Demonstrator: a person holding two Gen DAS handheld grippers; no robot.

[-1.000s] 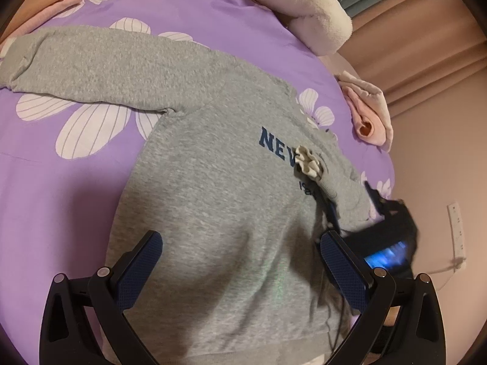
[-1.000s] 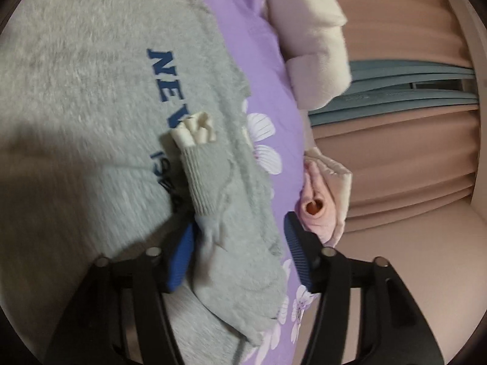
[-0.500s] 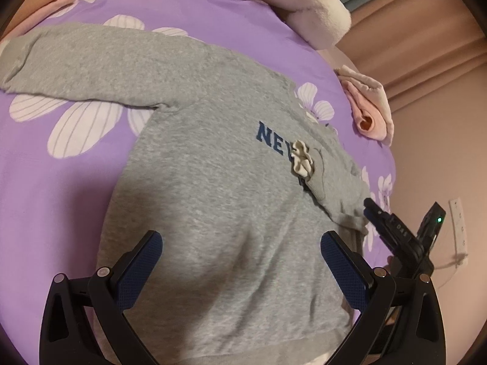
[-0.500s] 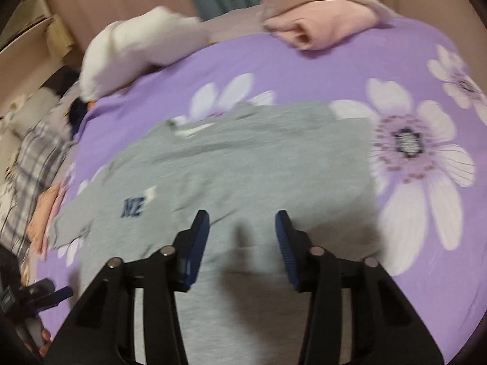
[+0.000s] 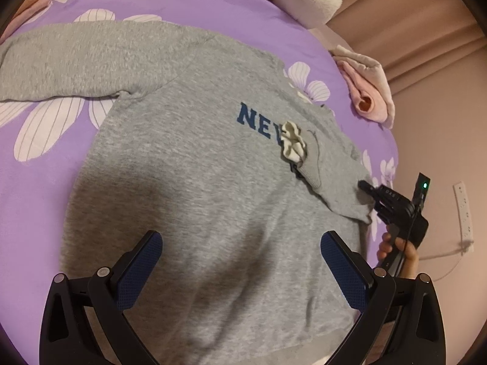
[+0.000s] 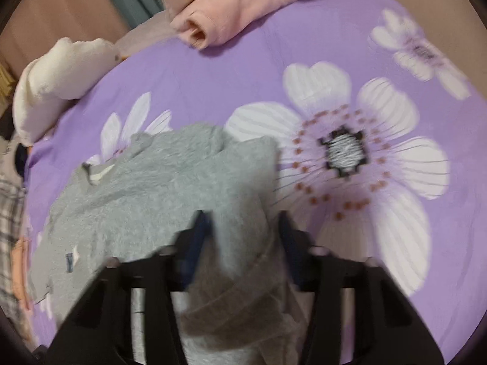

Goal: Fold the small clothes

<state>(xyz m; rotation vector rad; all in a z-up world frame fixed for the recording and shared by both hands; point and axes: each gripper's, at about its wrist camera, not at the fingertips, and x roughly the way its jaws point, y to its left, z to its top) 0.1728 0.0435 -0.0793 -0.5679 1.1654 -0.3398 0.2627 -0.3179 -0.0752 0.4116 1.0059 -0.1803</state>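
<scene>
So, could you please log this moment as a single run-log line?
sweatshirt: flat on bedspread | right sleeve: folded across chest | left gripper: open above hem | right gripper: open around fabric

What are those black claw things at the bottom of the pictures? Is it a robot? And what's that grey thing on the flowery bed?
Not a robot. A person holds one grabbing tool in each hand, and a tiny camera rides on each tool. One picture looks out from the left gripper, whose jaws are wide open and empty. The other, a blurry one, looks out from the right gripper, whose jaws have grey cloth between them; whether they pinch it is unclear. The grey thing is a sweatshirt spread on a purple flowered bedspread, with one sleeve folded across it. Pink clothes lie nearby.
</scene>
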